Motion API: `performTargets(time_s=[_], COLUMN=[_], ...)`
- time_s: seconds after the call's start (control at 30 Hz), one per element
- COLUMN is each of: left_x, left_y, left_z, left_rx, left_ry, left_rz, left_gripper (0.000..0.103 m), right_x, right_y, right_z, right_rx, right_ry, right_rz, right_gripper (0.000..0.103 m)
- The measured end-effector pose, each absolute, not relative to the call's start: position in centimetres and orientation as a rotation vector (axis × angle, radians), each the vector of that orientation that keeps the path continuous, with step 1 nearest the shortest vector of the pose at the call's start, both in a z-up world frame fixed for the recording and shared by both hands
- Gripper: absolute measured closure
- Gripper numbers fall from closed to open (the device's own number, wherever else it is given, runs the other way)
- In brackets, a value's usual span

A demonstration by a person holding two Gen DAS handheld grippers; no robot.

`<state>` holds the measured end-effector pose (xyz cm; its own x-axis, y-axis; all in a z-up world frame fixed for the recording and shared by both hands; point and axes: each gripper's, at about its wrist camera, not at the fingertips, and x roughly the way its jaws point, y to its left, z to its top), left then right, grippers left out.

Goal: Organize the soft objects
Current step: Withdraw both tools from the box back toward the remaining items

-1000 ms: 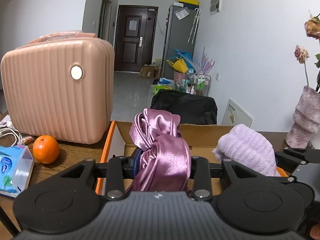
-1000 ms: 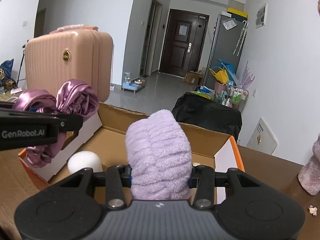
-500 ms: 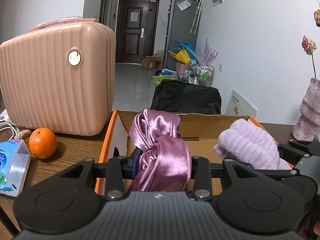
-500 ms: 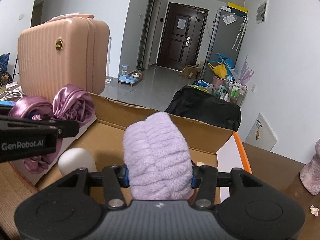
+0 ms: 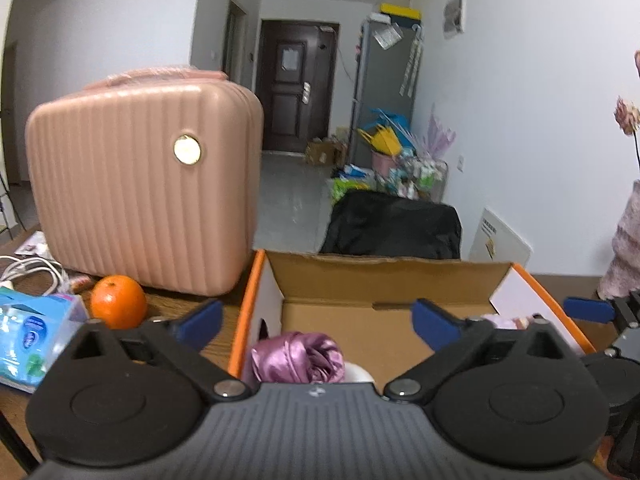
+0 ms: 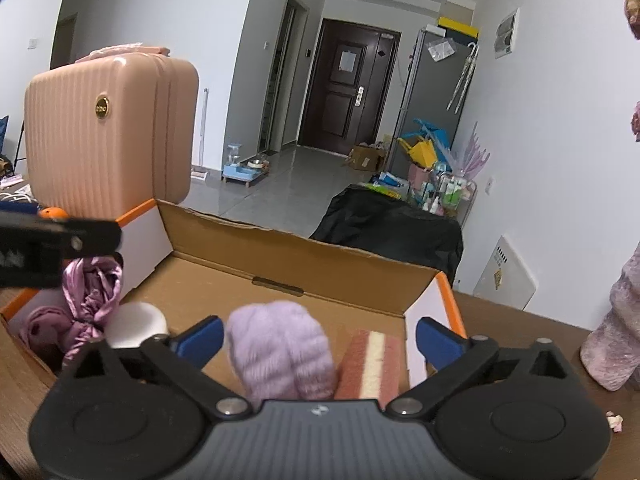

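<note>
My left gripper (image 5: 317, 322) hangs over the left part of the cardboard box (image 5: 380, 280), its jaws opening wide. The purple satin cloth (image 5: 298, 356) lies below them in the box, touched by neither pad. My right gripper (image 6: 320, 339) is over the box's (image 6: 300, 264) right part, jaws also opening. The fluffy lilac cloth (image 6: 280, 352) sits between its blue pads, free of both. The satin cloth (image 6: 94, 288) rests in the left corner beside a white round thing (image 6: 136, 324). A pink and cream block (image 6: 372, 364) lies to the right of the lilac cloth.
A pink ribbed suitcase (image 5: 144, 184) stands left of the box, with an orange (image 5: 118, 300), a blue tissue pack (image 5: 28, 332) and a white cable (image 5: 28, 272) in front of it. A fuzzy pink vase (image 6: 616, 340) stands on the table at the right.
Both grippers went from shut to wide open. The satin cloth dropped out of the left gripper into the box, and the lilac cloth sank out of the right gripper's hold.
</note>
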<state>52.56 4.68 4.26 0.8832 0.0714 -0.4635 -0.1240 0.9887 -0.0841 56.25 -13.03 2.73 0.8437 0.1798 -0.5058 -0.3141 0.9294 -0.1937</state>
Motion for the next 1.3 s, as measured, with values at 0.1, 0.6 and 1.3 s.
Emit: performTargets(time_s=[0.1,0.6,1.3], left_x=[52.1,50.6,45.0], left_y=[4.8,4.8,4.6], left_z=[4.7,5.5,7.2], left_rx=[-0.116,-0.115,-0.103], left_ry=[0.455,0.437,0.380], left_rz=[0.124,0.124,0.113], left_gripper=[0.000,0.000,0.000], right_x=[56.0,54.1,47.6], right_y=[-13.3,-13.7,-15.8], right_z=[2.9,4.1,6.2], right_rx=[-0.272,-0.256,-0.234], right_ry=[0.501,0.474,0.418], right_rz=[0.255,0.265,0.270], right_gripper=[0.000,0.000,0.000])
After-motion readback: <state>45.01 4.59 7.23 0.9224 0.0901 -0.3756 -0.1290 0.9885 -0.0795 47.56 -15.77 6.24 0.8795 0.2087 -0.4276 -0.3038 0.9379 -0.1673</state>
